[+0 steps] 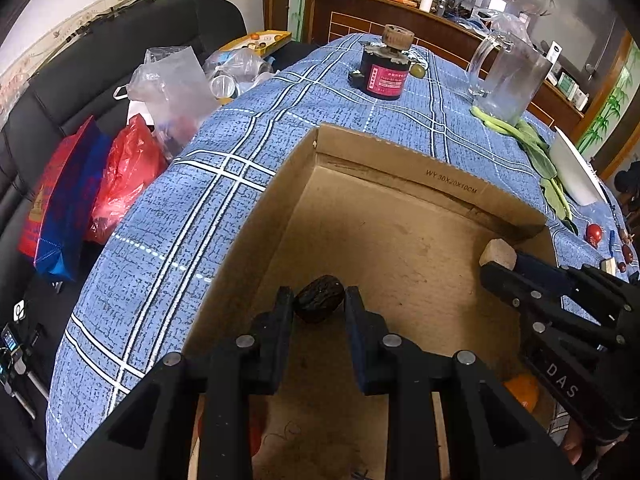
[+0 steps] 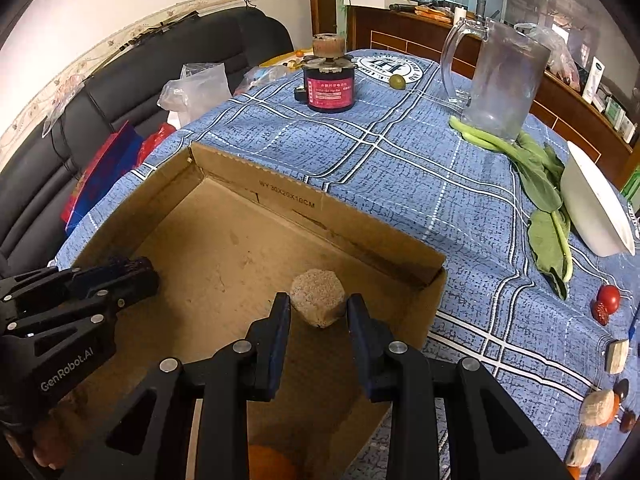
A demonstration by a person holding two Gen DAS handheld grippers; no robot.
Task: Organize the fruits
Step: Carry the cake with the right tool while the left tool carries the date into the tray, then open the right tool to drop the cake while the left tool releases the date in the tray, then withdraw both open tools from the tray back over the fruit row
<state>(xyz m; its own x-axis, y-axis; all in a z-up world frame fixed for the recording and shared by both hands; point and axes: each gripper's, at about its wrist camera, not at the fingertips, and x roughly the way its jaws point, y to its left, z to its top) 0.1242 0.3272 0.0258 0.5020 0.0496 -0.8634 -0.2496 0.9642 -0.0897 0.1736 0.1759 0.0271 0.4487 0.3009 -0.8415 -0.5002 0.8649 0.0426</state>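
Two grippers hang over the open cardboard box [image 1: 400,236], each with something pinched between its fingers. The left gripper [image 1: 319,300] is closed narrow on a dark wrinkled fruit [image 1: 319,298] (a dried date, by the look of it), which bulges out just past the fingertips and sits above the box floor near the left wall. The right gripper [image 2: 318,306] is clamped a little wider on a pale, rough-grained block [image 2: 317,298] with cut corners, likewise poking out beyond the tips, above the floor close to the box's right wall. In the left wrist view that same block shows at the end of the right gripper's fingers, off to the right of the left fingers. Below and behind the fingers of both grippers, an orange fruit [image 1: 522,390] lies inside the box at its near end.

Beyond the fingertips, past the far wall of the box, a blue checked tablecloth [image 2: 400,168] carries a black and red cylinder [image 2: 330,88] with a small green fruit [image 2: 397,81] just beside it. Further right of the right fingers stand a clear glass pitcher [image 2: 504,84], some leafy greens [image 2: 536,184] touching its base, and a white dish [image 2: 596,208]. Lower right of those fingers lie a red tomato [image 2: 609,297], more pale blocks [image 2: 600,402] and dark red fruits [image 2: 600,312]. Left of the left fingers, off the table, plastic bags [image 1: 132,160] rest on a black sofa [image 1: 80,92].
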